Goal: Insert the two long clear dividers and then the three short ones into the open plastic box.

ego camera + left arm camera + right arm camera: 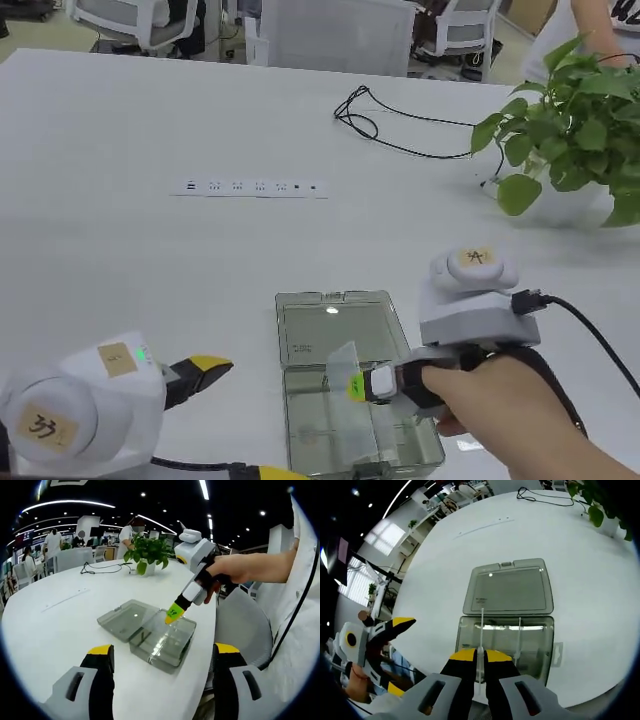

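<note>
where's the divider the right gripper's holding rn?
Right gripper view: the clear divider is pinched edge-on in the right gripper, over the left half of the open box, with a second divider seated to its right.

Even overhead light leaves the white desk [120,130] bright and almost shadowless — ceiling strips [204,489] glow at the top of the left gripper view, a glint dots the box lid [338,330] — and both fisheye views bend at their edges.
</note>
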{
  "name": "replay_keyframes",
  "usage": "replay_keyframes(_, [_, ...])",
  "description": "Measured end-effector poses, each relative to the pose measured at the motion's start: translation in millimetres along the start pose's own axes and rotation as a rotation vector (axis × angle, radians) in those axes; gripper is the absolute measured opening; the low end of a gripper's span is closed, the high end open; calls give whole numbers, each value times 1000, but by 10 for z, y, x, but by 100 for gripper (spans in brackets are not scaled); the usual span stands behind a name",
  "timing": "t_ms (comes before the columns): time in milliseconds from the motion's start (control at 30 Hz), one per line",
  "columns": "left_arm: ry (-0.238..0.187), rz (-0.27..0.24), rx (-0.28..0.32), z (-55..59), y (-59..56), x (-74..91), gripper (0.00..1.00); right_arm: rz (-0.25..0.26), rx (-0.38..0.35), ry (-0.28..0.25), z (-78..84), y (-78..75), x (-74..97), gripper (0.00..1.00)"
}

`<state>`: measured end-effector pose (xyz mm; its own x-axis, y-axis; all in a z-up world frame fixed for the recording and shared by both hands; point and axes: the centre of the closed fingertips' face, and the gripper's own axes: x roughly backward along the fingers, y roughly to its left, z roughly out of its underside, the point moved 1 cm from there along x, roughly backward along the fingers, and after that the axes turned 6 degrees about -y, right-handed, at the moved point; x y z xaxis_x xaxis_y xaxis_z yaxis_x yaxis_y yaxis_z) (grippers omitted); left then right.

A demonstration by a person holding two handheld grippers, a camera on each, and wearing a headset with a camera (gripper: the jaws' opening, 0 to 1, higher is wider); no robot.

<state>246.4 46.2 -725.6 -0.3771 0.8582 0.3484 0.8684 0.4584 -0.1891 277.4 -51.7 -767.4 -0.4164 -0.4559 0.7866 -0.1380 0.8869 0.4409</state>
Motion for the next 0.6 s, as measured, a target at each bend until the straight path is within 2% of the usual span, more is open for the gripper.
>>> replay_keyframes(400, [-17,16,12,7,-30,-33,81,19,-22,44,77,-35,-87,6])
replay_keyframes(600, [-27,14,22,-6,-23,-44,81,24,-19,44,87,-44,-50,6])
